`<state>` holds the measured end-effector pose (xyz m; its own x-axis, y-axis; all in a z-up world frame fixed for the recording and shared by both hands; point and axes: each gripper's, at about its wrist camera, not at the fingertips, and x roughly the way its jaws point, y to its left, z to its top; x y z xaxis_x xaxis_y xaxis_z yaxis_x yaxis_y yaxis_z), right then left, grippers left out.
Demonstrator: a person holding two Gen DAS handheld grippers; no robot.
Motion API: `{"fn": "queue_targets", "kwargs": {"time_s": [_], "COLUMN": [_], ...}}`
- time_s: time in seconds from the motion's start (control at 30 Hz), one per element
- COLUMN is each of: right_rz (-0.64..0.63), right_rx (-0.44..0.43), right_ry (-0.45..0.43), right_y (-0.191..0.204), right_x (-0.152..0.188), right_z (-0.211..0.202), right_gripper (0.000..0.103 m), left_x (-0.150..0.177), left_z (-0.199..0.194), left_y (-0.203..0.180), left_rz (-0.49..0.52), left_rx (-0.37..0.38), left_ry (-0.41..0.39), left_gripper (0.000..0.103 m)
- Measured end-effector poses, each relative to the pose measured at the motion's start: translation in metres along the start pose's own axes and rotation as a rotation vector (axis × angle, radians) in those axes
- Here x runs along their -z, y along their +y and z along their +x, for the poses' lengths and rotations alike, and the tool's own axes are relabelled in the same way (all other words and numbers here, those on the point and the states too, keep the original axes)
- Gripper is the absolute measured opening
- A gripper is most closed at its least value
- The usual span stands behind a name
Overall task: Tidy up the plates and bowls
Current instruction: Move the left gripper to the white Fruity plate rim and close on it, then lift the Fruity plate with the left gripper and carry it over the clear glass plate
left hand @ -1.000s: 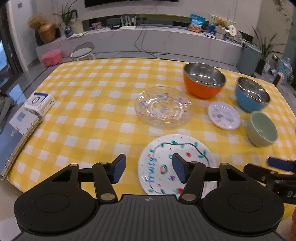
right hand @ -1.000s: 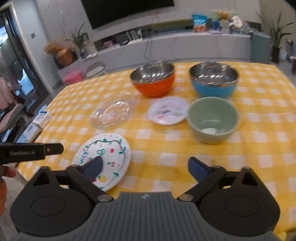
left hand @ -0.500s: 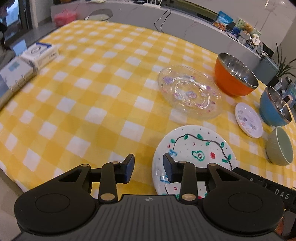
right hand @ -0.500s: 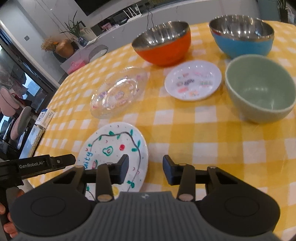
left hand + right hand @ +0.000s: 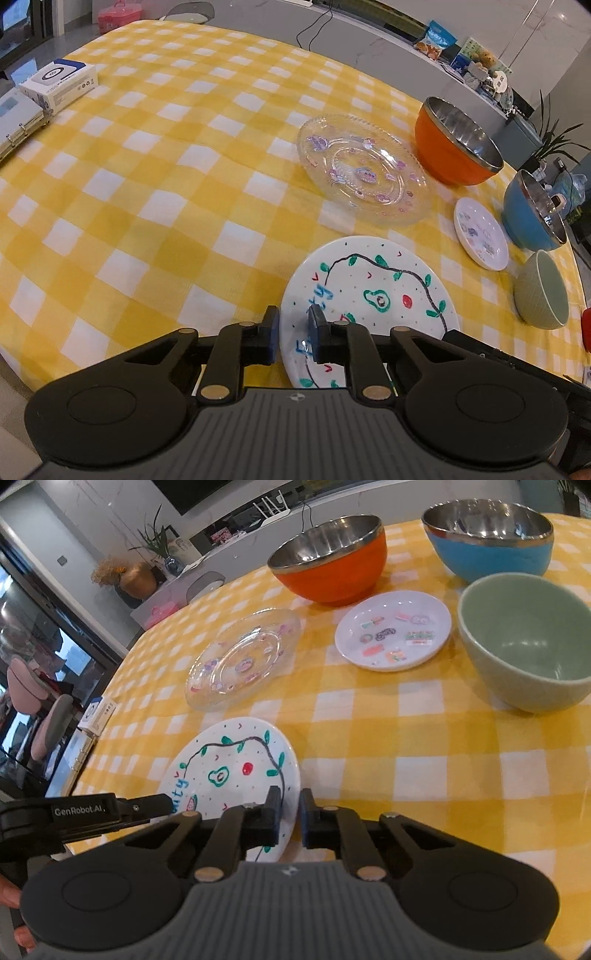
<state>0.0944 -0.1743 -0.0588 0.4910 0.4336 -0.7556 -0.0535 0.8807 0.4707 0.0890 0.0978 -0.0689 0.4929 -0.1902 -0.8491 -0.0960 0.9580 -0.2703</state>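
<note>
both grippers on the painted white plate [image 5: 369, 291], which lies flat on the yellow checked desk [image 5: 147, 184] near its front edge. left gripper [image 5: 291, 334]: fingers have just been closing, now narrow, straddling the plate's left rim; whether the pads actually press the rim i cannot tell. right gripper [image 5: 288, 814]: fingers have just been closing too, almost together on the plate's right rim, looks like a pinch on it. plate not lifted, it looks flat on the cloth.

other task things: clear glass plate [image 5: 362, 170] just behind the painted one toward the desk middle, small white saucer [image 5: 393, 631] to the right of it, orange bowl [image 5: 328, 568] and blue bowl [image 5: 487, 542] toward the far edge, green bowl [image 5: 524, 642] near the right edge. none stacked so far. white box [image 5: 59, 85] and a binder [image 5: 14, 125] at the left edge, not part of it.

risks, my read:
- left hold uncertain, so a lift with 1 side loose tips the plate and it slides out, front edge is close so it may go off the desk.
- thin glazed rim, shallow bite, slips easily if the 2 grippers rise unevenly or pull apart.
- cloth may get nipped under a lower finger and drag, shifting the glass plate and saucer.
- setting it down hard on the glass plate could chip either one.
</note>
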Motion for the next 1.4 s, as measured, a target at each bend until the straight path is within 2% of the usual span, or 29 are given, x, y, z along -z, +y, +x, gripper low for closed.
{"fn": "queue_targets", "kwargs": {"time_s": [0.2, 0.63, 0.83, 1.4], "right_rz": [0.018, 0.115, 0.116, 0.061], "right_rx": [0.003, 0.033, 0.078, 0.169], "right_ry": [0.0, -0.018, -0.029, 0.003], "right_y": [-0.003, -0.024, -0.03, -0.027], "right_x": [0.001, 0.007, 0.014, 0.022], "right_z": [-0.005, -0.047, -0.059, -0.053], "right_gripper": [0.008, 0.008, 0.008, 0.009], "left_x": [0.002, 0.024, 0.034, 0.043], "left_z": [-0.006, -0.022, -0.017, -0.008], "left_y": [-0.006, -0.039, -0.05, -0.054], "left_rz": [0.021, 0.076, 0.126, 0.169], "left_rx": [0.01, 0.05, 0.049, 0.035], "left_ry": [-0.018, -0.026, -0.03, -0.027], "left_gripper": [0.014, 0.013, 0.013, 0.012]}}
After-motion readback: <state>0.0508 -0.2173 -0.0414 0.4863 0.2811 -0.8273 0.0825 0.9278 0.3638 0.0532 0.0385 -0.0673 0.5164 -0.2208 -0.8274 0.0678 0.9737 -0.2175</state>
